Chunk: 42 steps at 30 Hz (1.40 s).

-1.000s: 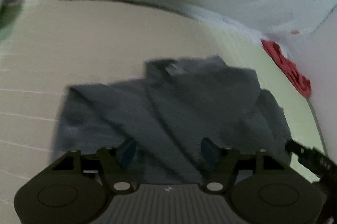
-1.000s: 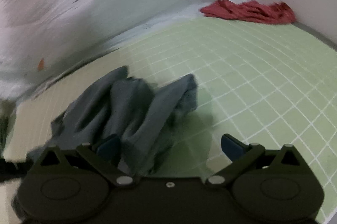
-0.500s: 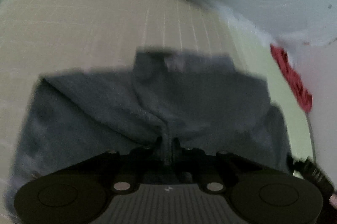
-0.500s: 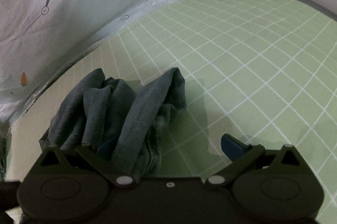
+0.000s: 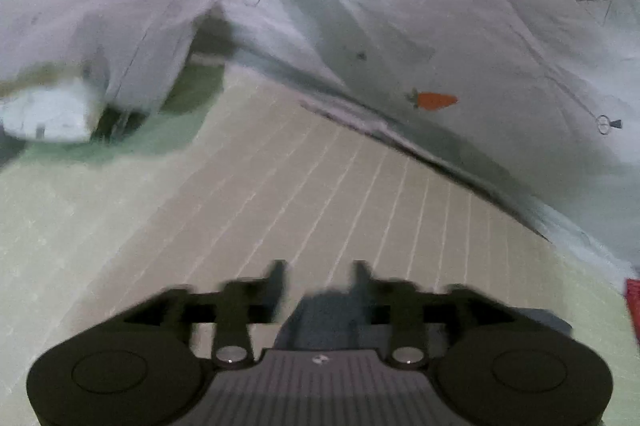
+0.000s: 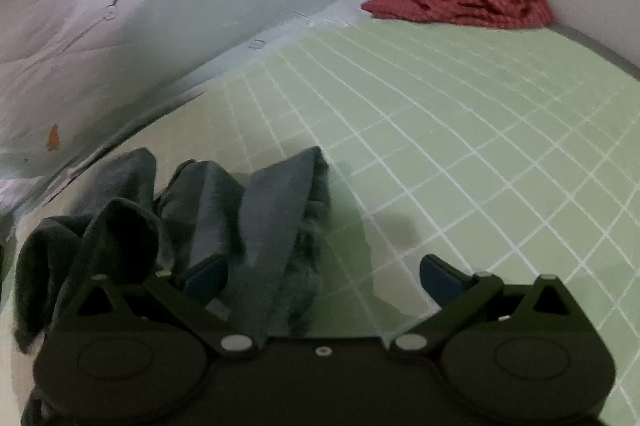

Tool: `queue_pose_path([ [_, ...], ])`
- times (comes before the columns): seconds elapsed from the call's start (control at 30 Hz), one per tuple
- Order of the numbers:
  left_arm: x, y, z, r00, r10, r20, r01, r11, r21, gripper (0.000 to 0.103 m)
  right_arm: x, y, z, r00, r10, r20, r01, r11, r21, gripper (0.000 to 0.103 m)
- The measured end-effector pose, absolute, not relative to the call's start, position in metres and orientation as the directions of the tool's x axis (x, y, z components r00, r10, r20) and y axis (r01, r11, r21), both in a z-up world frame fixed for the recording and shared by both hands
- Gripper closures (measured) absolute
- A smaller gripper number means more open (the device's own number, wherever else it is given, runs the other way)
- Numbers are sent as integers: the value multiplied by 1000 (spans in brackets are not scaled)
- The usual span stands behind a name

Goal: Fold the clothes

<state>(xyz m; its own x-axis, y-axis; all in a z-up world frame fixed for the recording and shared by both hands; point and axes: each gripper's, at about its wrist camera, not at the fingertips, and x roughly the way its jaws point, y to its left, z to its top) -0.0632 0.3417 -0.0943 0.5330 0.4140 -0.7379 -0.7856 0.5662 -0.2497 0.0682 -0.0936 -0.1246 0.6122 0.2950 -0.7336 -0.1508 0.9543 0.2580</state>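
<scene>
A blue-grey garment (image 6: 276, 202) lies bunched in upright folds on the green checked sheet (image 6: 460, 126). My right gripper (image 6: 320, 272) is open wide over it; one fold runs between its fingers close to the left pad, and the right pad is over bare sheet. In the left wrist view only a strip of the garment (image 5: 320, 318) shows low down, behind the fingers. My left gripper (image 5: 319, 268) points at bare sheet beyond it. Its jaws are opening and nothing is pressed between the pads.
A white quilt with carrot prints (image 5: 440, 26) rises along the far side of the sheet, also seen as the quilt (image 6: 120, 6) in the right wrist view. A red checked garment (image 6: 460, 4) lies crumpled in the far corner by the wall.
The left gripper closed on the grey garment, then let go and swung away, so the garment has dropped to the bottom of its view. The right gripper stayed open and almost still.
</scene>
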Motion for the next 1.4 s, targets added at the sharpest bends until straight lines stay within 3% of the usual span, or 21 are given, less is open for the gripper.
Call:
queue_pose_path([
  [0.13,-110,330,-113,499,310,-809,-783,562,-268,35,70,-90,-128,588,337,-736,-170,940,295,0],
  [0.23,-144,316,-132,443,249,-861,-786,569,-240,33,75,-84,-134,550,365,-751,-208,931,301,0],
  [0.4,-168,295,-168,491,-30,-871,-683,607,-406,34,87,-65,-151,424,439,-792,-349,887,304,0],
  [0.47,-167,291,-172,501,-37,-865,-672,614,-415,44,85,-56,-156,403,442,-801,-378,878,294,0],
  [0.53,-166,287,-175,509,-43,-860,-661,621,-421,69,79,-46,-159,378,452,-808,-418,862,286,9],
  [0.57,-166,289,-177,499,-34,-866,-662,630,-407,74,76,-40,-160,366,454,-812,-439,854,280,12],
  [0.63,-167,294,-178,500,-29,-865,-659,636,-402,79,66,-30,-159,356,450,-819,-476,841,255,24],
  [0.7,-168,302,-176,505,-11,-863,-645,660,-386,81,54,-23,-155,349,459,-817,-508,825,247,24],
  [0.83,-162,342,-157,503,159,-849,-628,742,-234,82,21,-5,-153,251,530,-810,-587,749,308,25],
  [0.9,-161,380,-146,506,224,-833,-688,687,-234,82,-3,9,-154,181,572,-800,-631,692,352,25],
  [1.07,-163,426,-113,517,316,-795,-738,636,-226,68,-52,47,-144,124,608,-784,-753,572,325,26],
  [1.13,-170,410,-108,529,326,-783,-726,652,-219,43,-56,46,-133,155,604,-782,-787,554,272,19],
  [1.17,-175,402,-110,530,319,-786,-722,655,-221,38,-53,41,-128,168,603,-780,-784,562,266,17],
  [1.23,-187,387,-115,530,302,-792,-716,660,-228,36,-45,27,-119,223,594,-773,-753,609,250,2],
  [1.4,-225,358,-143,511,175,-841,-756,557,-344,32,-16,-20,-98,383,527,-759,-622,754,210,0],
])
